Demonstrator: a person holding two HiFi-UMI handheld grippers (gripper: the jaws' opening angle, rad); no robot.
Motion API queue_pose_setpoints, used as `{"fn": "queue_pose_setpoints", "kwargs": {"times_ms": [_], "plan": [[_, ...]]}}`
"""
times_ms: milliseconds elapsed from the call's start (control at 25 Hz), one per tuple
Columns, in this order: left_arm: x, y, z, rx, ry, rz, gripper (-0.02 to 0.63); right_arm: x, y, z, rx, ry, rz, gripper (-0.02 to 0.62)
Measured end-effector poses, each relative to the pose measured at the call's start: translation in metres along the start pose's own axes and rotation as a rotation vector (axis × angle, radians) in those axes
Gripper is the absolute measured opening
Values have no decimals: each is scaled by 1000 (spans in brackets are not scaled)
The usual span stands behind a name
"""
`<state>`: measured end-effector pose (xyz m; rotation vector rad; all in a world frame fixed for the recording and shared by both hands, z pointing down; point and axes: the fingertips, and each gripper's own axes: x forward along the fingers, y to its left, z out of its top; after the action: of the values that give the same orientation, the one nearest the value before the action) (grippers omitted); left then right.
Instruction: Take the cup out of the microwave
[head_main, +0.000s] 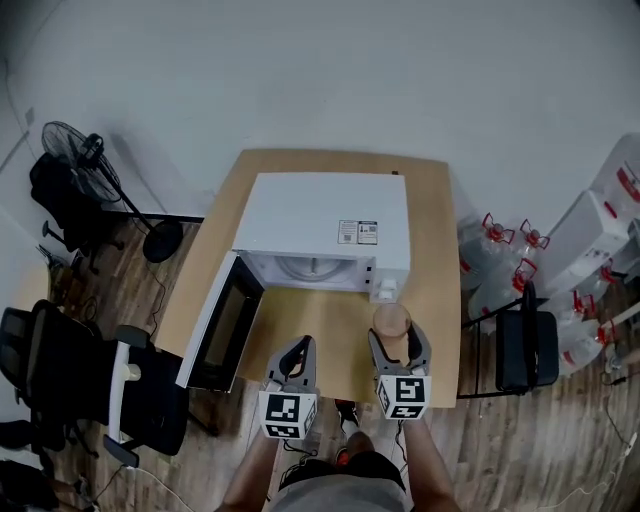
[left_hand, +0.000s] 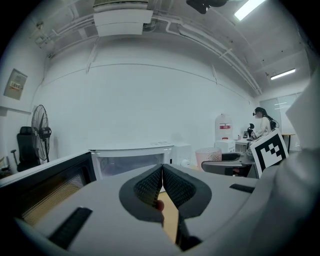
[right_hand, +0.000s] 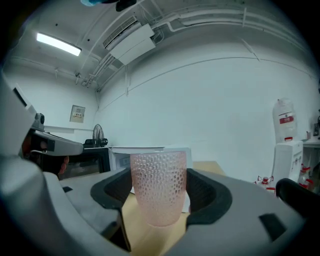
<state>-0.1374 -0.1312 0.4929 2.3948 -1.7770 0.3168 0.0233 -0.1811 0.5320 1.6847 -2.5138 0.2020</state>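
Right gripper view: right tool (right_hand: 160, 194) pinches the cup (right_hand: 159, 172), outside the microwave (head_main: 330, 215); left tool (left_hand: 162, 181) pressed together. Next, likely lower it onto the desk (head_main: 436, 290)

The cup (head_main: 392, 321) is before the microwave (head_main: 325, 215) (its door (head_main: 228, 322) open leftward), which stands on the table (head_main: 432, 205).

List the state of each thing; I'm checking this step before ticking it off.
Microwave: no cup inside.
Door: swung wide open.
Cup: upright, outside the microwave, between the right gripper's jaws.
Right gripper: shut on cup.
Left gripper: shut, empty.
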Motion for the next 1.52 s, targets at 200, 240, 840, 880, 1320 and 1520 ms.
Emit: {"fn": "queue_pose_setpoints", "kwargs": {"times_ms": [200, 240, 840, 880, 1320, 1520], "plan": [[3, -28, -12, 12, 15, -60, 23, -31, -24, -16, 19, 8, -72, 345], [4, -33, -15, 16, 18, -72, 23, -37, -28, -20, 21, 11, -85, 345], [21, -94, -61, 39, 91, -204, 23, -88, -83, -85, 58, 76, -241, 345], [23, -97, -63, 40, 95, -210, 23, -89, -86, -90, 61, 80, -246, 345], [46, -119, -98, 45, 159, -246, 23, -84, -112, -142, 76, 151, -273, 345], [50, -126, -106, 48, 177, -256, 23, -83, -119, -158, 82, 178, -277, 345]]}}
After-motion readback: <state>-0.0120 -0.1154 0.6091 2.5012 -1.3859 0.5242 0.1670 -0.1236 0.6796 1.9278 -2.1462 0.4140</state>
